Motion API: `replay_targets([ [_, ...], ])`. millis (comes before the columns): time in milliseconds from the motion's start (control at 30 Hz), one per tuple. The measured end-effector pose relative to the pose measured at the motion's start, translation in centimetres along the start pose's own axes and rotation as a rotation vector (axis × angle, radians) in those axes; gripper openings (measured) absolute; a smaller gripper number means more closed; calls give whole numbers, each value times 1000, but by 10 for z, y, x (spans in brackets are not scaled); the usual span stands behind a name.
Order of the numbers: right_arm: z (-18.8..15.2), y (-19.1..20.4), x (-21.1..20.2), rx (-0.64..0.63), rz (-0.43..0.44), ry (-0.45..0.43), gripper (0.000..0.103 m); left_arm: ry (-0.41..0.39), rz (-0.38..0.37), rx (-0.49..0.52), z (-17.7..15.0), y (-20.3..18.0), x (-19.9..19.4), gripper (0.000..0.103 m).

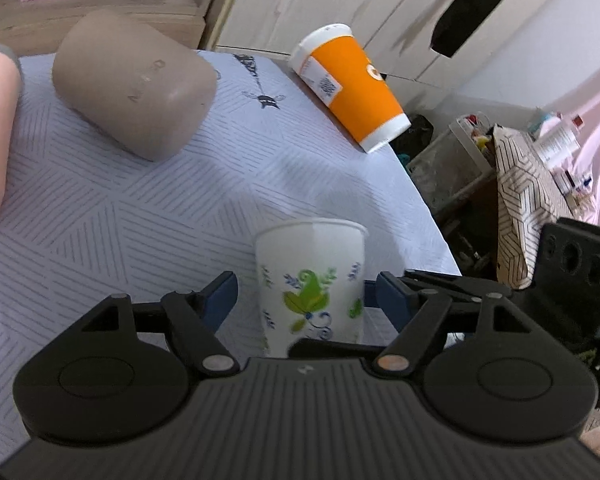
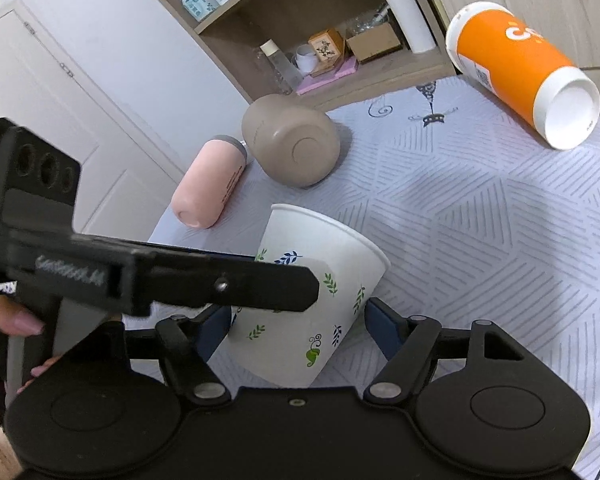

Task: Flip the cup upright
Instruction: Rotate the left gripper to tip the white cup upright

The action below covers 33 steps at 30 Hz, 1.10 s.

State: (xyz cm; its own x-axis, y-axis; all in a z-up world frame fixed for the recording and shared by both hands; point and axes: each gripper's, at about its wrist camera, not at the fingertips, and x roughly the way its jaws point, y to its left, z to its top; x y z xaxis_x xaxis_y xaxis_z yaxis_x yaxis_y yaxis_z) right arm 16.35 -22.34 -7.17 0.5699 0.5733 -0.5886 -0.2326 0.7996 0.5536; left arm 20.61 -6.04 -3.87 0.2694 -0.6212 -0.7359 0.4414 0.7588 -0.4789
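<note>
A white paper cup with green and blue leaf prints (image 1: 311, 284) stands mouth up on the patterned tablecloth (image 1: 100, 220), between the blue pads of both grippers. My left gripper (image 1: 300, 296) is open around it, pads clear of its sides. In the right wrist view the cup (image 2: 312, 304) looks tilted; my right gripper (image 2: 296, 324) is open around it too, with gaps at both pads. The left gripper's black body (image 2: 160, 280) crosses in front of the cup.
An orange paper cup (image 1: 350, 84) lies on its side near the table's far right edge. A taupe mug (image 1: 134, 84) and a pink tumbler (image 2: 210, 182) lie on their sides at the left. A shelf stands behind (image 2: 340, 40); clutter sits past the table edge (image 1: 500, 168).
</note>
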Motion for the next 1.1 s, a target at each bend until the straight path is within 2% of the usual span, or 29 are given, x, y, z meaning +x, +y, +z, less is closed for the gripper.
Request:
replay_targets([
  [33,0,1,-1,-10,-4,-1,77,5,-11,-3,0,2,1,69],
  [67,0,2,-1,-19,-3,-1,76,11,-19,6,-1,3,2,59],
  [100,0,3,-1,-26,-1,2,75,9,-35,10,-2,3,1,58],
  [300,-4,24,-5,-170,-28,-18,75,-51,-10,87,-15,-6,-15,57],
  [467,-13,50,-9,-366,-72,-59,74,-145,36,171,-31,-17,-37,57],
  [533,-14,58,-9,-430,-88,-73,74,-191,67,236,-39,-21,-44,57],
  [667,-20,70,-6,-534,-116,-146,74,-272,91,253,-45,-15,-57,57],
  [867,-38,96,11,-811,-293,-229,73,-339,108,249,-48,-8,-61,57],
  [1100,-23,87,21,-817,-294,-256,72,-418,137,257,-46,-1,-49,57],
])
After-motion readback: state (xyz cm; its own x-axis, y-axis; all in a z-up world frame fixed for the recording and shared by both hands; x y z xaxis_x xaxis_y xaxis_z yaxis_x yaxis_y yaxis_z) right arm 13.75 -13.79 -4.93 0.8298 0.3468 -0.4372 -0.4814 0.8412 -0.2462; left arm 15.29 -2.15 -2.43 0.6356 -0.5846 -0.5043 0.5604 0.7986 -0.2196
